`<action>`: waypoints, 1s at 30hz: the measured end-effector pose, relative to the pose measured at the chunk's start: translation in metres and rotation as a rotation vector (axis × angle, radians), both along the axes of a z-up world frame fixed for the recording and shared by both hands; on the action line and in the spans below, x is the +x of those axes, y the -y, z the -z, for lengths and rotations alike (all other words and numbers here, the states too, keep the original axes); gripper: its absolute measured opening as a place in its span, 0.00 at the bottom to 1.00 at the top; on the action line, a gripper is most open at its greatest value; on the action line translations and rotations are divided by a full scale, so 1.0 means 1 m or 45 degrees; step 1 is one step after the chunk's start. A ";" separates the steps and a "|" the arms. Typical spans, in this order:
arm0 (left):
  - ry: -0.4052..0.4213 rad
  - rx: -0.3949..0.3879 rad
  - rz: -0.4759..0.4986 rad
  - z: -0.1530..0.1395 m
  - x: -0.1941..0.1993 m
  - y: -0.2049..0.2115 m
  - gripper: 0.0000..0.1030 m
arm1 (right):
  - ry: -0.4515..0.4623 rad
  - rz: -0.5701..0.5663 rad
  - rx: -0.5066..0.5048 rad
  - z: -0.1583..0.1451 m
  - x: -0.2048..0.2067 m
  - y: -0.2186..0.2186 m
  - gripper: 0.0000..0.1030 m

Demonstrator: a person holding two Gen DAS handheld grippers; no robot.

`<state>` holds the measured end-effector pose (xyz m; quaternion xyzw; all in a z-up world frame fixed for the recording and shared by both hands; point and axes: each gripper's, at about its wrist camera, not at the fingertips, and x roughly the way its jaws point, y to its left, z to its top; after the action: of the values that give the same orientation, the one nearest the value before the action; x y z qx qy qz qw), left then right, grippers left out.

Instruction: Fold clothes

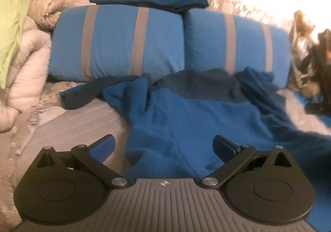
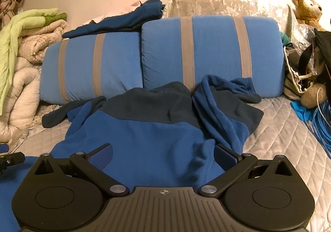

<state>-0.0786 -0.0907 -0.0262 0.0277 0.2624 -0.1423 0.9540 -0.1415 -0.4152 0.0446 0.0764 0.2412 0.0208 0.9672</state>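
Both claws, left [image 1: 164,148] and right [image 2: 163,155], gape over fleece [image 2: 144,138]; only right view shows teddy [image 2: 307,9].

Right claw [image 2: 163,154] spread wide over a blue fleece top [image 2: 144,138], grey quilted bedspread [image 2: 285,140], two striped pillows [image 2: 211,51] behind

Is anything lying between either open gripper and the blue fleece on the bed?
Nothing visible does. The left gripper and the right gripper are both open, directly over the blue fleece, with only its fabric between the fingers. The pillows lie beyond it.
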 end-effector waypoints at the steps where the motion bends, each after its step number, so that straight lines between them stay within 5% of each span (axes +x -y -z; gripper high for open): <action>1: 0.003 -0.017 0.008 0.000 0.000 -0.002 1.00 | 0.012 -0.019 0.013 -0.001 -0.002 0.001 1.00; 4: -0.033 -0.060 0.060 0.001 0.004 -0.005 0.99 | 0.044 -0.085 0.092 -0.005 -0.008 0.010 1.00; 7: -0.090 -0.172 0.163 0.001 0.004 -0.016 0.87 | 0.066 -0.106 0.160 -0.010 -0.018 0.025 1.00; 14: -0.040 -0.286 0.165 -0.011 -0.007 -0.072 0.88 | 0.160 0.007 -0.018 -0.014 -0.062 0.069 1.00; 20: -0.144 -0.329 0.158 -0.001 -0.010 -0.124 0.88 | 0.110 0.027 -0.020 -0.010 -0.081 0.109 1.00; 30: -0.433 -0.786 0.313 0.069 -0.001 -0.178 0.78 | 0.024 -0.027 0.123 -0.006 -0.084 0.130 1.00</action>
<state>-0.0798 0.0870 -0.0952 -0.2540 0.3566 -0.3306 0.8361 -0.2256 -0.5454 0.0504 0.1203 0.2314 0.0435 0.9644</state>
